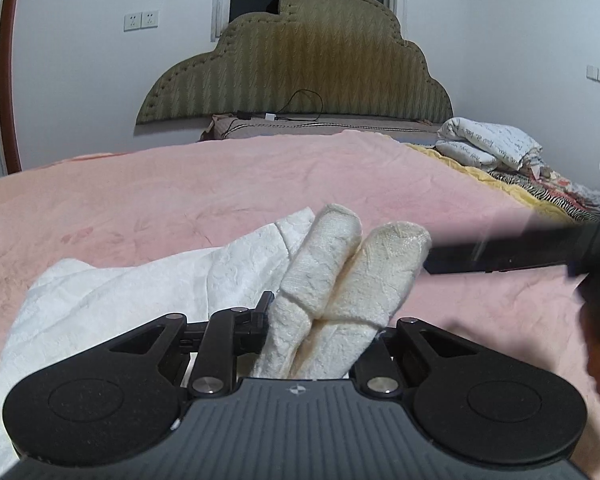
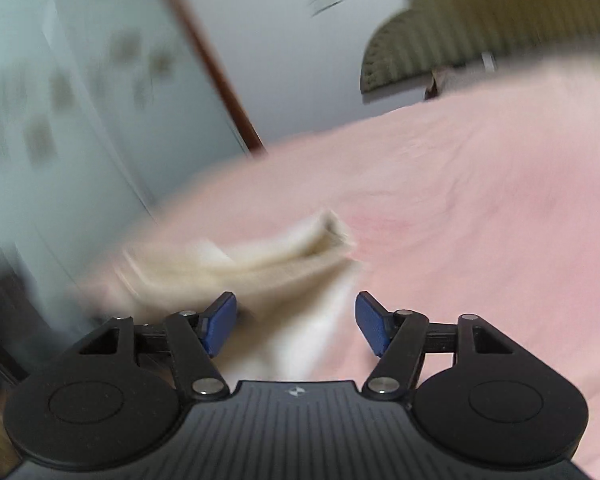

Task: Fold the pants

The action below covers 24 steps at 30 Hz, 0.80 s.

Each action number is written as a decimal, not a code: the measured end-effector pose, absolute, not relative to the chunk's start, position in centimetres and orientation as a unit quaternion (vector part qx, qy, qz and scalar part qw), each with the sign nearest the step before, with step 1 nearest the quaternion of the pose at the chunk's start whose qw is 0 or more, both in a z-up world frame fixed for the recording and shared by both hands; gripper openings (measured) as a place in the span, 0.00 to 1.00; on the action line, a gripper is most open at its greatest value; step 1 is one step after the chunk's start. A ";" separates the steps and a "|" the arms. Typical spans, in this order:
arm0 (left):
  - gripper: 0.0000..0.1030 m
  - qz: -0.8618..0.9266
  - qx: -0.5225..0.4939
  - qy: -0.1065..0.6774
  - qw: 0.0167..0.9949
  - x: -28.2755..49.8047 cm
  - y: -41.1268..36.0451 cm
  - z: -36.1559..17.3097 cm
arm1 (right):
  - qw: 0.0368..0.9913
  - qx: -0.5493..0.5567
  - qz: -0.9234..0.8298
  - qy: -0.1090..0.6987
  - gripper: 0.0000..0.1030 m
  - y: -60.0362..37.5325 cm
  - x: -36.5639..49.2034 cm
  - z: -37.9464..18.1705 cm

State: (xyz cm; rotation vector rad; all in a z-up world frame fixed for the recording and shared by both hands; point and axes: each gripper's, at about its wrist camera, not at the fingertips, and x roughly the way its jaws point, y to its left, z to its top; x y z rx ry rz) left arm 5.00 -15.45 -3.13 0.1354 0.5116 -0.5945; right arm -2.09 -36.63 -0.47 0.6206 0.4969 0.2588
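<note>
Left wrist view: the pink bedspread [image 1: 220,184] fills most of the frame, and everything else is placed against it. Behind its far edge stands the olive scalloped headboard [image 1: 300,60]. At its far right corner lies a folded white quilt with script print [image 1: 492,146]. The white pants [image 1: 112,300] lie on the near left part of the bedspread, reaching under the left gripper's body. Two thick rolled folds of the pants stand up through the left gripper [image 1: 320,320], whose jaws are closed on them. The fingers themselves are hidden by the cloth. From the right edge, a blurred dark part of the right tool [image 1: 540,248] reaches in above the bedspread, its tip just beside the folds.

In the right wrist view, heavily motion-blurred, the right gripper [image 2: 296,324] is spread wide with nothing between its blue pads [image 2: 220,322]. The cream folded edge of the pants lies on the bedspread just ahead of it, slightly left.
</note>
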 end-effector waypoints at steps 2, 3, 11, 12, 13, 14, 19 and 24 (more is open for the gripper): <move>0.19 -0.288 0.078 0.243 0.923 4.7 -15.7 -3.2 | 0.869 0.416 0.164 0.213 0.86 -37.5 -2.1 -1.1; 0.19 -0.287 0.085 0.239 0.924 4.6 -15.8 -3.2 | 0.849 0.451 0.179 0.209 0.88 -37.5 -1.8 -1.4; 0.35 -0.280 0.159 0.208 0.924 3.5 -16.9 -3.7 | 0.811 0.464 0.202 0.294 0.90 -34.0 2.5 -2.2; 0.38 -0.277 0.169 0.201 0.924 3.3 -16.9 -3.7 | 0.819 0.449 0.193 0.301 0.90 -33.6 2.9 -2.1; 0.43 -0.277 0.177 0.196 0.924 3.1 -16.7 -3.8 | 0.823 0.438 0.189 0.309 0.88 -33.3 3.4 -2.2; 0.50 -0.275 0.184 0.191 0.924 2.8 -16.6 -3.8 | 0.824 0.430 0.188 0.316 0.85 -33.0 3.7 -2.4; 0.73 -0.237 0.246 0.154 0.927 1.6 -15.8 -4.5 | 0.850 0.369 0.176 0.332 0.47 -31.2 3.9 -1.9; 0.87 -0.224 0.290 0.084 0.927 -1.1 -13.3 -4.5 | 0.854 0.363 0.180 0.325 0.47 -30.8 4.2 -1.1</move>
